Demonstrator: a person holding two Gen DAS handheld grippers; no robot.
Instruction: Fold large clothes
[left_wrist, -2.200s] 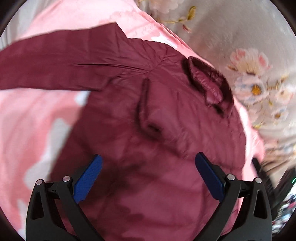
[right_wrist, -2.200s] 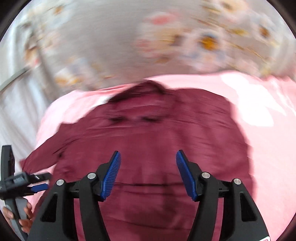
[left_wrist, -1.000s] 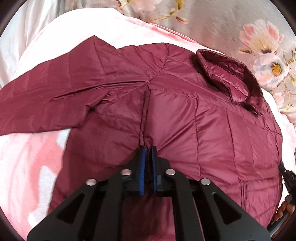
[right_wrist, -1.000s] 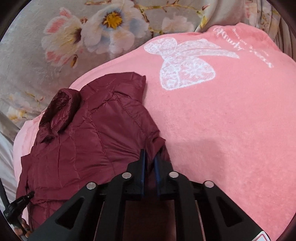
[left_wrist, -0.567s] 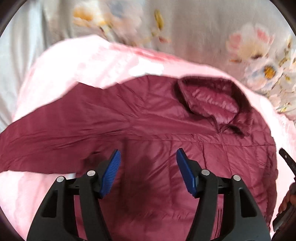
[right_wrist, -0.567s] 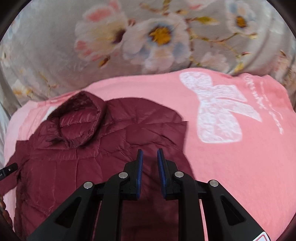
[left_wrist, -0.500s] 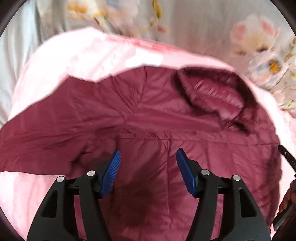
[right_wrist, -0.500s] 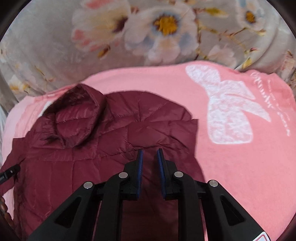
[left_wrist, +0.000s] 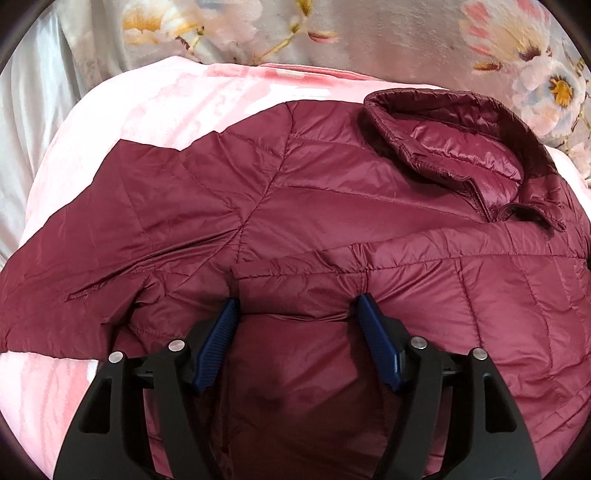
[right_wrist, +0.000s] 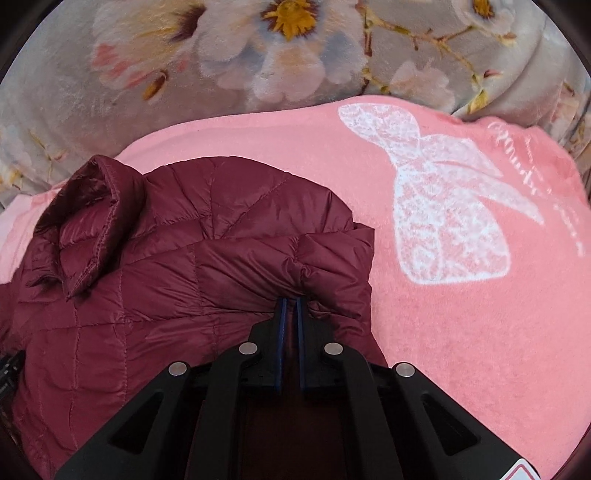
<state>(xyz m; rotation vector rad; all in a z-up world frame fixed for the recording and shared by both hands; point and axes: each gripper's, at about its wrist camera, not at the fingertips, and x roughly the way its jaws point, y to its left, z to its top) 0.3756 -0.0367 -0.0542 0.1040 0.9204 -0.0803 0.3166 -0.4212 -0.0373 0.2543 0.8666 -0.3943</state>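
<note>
The maroon quilted jacket (left_wrist: 332, 206) lay spread on a pink blanket (right_wrist: 461, 332), its collar (left_wrist: 454, 147) toward the blanket's far edge, one sleeve (left_wrist: 92, 240) stretched out toward the left edge. The right gripper (right_wrist: 290, 306) was clenched on a bunched fold of the jacket near its right side. The left gripper (left_wrist: 297, 306) stood released, fingers spread against the padded front. A grey floral cover (right_wrist: 258, 55) lay beyond the blanket.
</note>
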